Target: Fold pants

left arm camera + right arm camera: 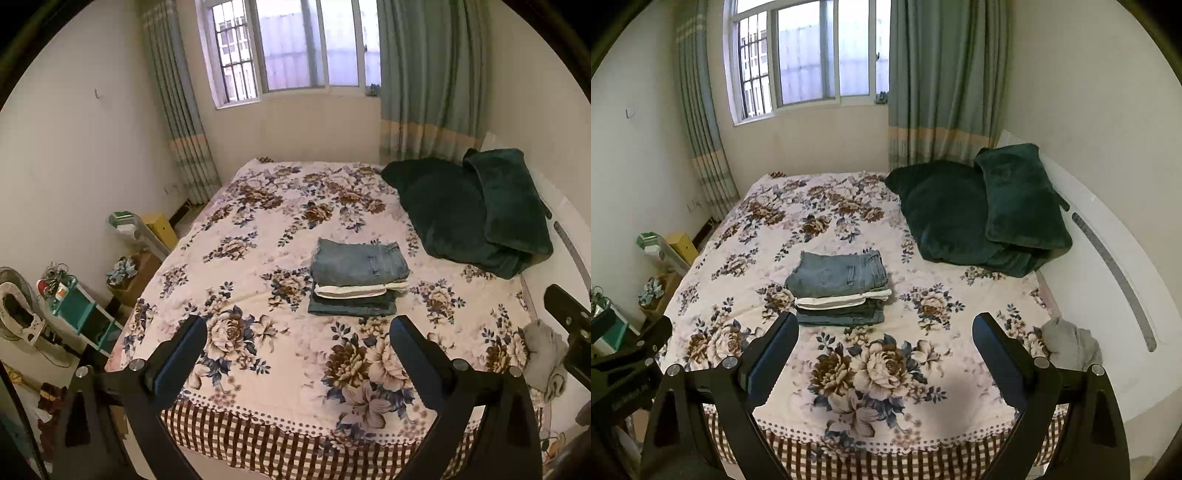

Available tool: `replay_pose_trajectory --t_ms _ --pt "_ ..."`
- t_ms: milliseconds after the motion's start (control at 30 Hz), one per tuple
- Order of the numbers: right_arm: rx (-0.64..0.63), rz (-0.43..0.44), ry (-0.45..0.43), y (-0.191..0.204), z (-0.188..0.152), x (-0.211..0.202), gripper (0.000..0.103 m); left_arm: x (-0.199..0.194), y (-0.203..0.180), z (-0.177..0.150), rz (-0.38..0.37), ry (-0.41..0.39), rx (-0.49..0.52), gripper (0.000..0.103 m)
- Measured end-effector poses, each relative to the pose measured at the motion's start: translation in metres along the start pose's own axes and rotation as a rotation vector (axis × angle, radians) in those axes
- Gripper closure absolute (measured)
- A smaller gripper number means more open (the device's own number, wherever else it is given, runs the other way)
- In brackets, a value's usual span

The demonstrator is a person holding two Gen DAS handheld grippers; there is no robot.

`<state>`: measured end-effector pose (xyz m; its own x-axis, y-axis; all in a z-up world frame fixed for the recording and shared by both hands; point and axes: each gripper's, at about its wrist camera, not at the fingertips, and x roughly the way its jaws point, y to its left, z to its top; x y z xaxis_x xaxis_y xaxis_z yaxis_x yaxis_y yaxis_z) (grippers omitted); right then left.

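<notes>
A stack of folded pants (356,282) lies in the middle of the floral bed cover (258,258): light blue jeans on top, a white pair under them, dark jeans at the bottom. The stack also shows in the right wrist view (840,288). A crumpled grey garment (545,354) lies at the bed's right edge, also seen in the right wrist view (1069,343). My left gripper (297,332) is open and empty, held above the near part of the bed. My right gripper (884,330) is open and empty beside it.
A dark green blanket and pillow (982,210) sit at the bed's far right by the white headboard (1108,251). Shelves, boxes and clutter (85,295) stand on the floor to the left. A curtained window (291,48) is behind the bed.
</notes>
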<state>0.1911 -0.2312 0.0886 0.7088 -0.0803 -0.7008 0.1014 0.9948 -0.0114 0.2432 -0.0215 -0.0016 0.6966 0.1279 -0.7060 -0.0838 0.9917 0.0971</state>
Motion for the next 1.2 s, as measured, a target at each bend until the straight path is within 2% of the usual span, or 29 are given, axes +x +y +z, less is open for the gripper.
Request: replay_pose_trajectory --t_ms 333,1200 --pt "-0.008 0.005 0.049 0.01 -0.003 0.042 0.006 0.025 -0.001 0.008 0.005 0.022 -0.004 0.002" --pt "-0.014 0.025 0.046 0.022 -0.006 0.049 0.005 0.025 0.002 0.016 -0.009 -0.004 -0.002 0.002"
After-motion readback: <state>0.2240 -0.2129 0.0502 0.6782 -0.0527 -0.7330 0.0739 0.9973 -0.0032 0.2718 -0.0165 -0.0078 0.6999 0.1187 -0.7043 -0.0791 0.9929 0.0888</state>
